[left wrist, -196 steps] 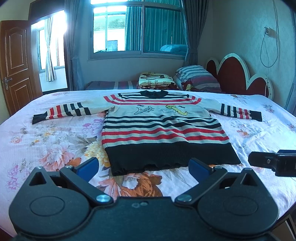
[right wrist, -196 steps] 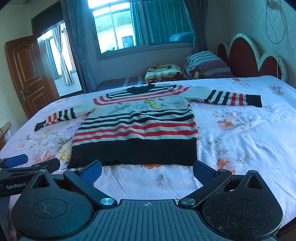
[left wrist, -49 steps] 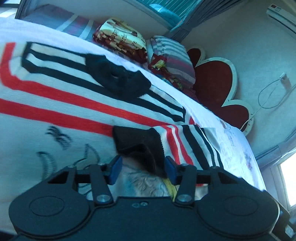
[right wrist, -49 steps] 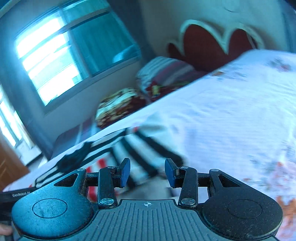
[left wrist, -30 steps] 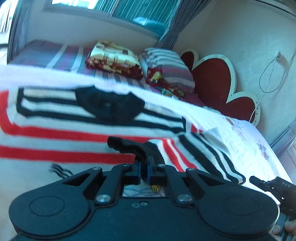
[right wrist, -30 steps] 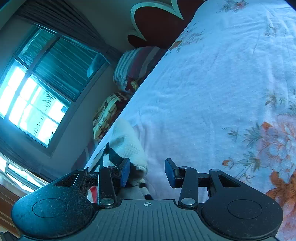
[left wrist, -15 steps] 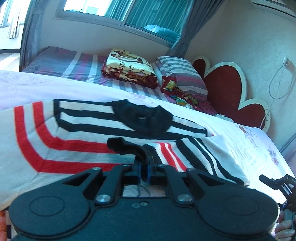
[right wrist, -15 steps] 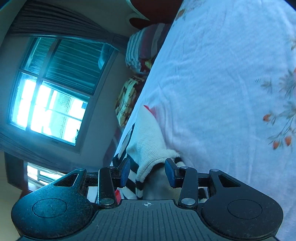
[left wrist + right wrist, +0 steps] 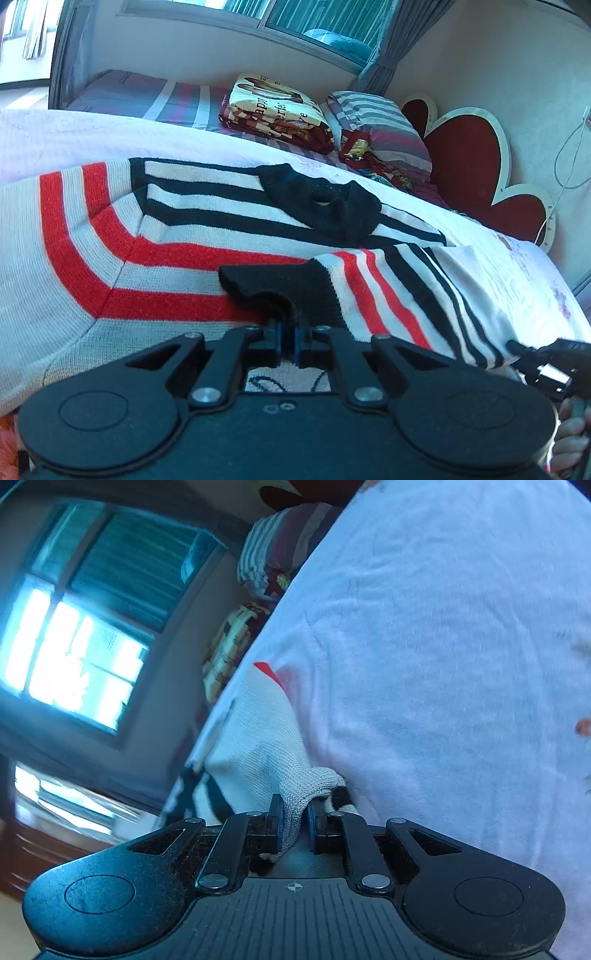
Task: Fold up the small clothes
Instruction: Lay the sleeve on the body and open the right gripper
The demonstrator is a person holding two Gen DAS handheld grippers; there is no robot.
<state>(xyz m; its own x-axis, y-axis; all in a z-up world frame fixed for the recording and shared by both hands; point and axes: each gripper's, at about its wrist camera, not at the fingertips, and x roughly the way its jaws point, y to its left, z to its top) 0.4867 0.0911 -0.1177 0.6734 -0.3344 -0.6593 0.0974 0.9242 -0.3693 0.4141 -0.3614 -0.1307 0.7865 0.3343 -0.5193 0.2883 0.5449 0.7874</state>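
Fingers of the left gripper [image 9: 288,341] are pinched shut on the black cuff [image 9: 284,291] of a sleeve [image 9: 399,295] laid over the striped sweater [image 9: 166,229]. The right gripper [image 9: 295,825] is closing, its pads pressing a cream fold of the sleeve's far end. The sweater lies flat on the bed [image 9: 443,664]. At two o'clock of the left gripper: pillows [image 9: 376,125], headboard [image 9: 469,166].

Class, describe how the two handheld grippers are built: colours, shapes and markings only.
Both the left gripper and the right gripper are matte black, with two round discs, silver pivot screws and blue finger pads. The right's ribbed body bears a small crosshair mark.
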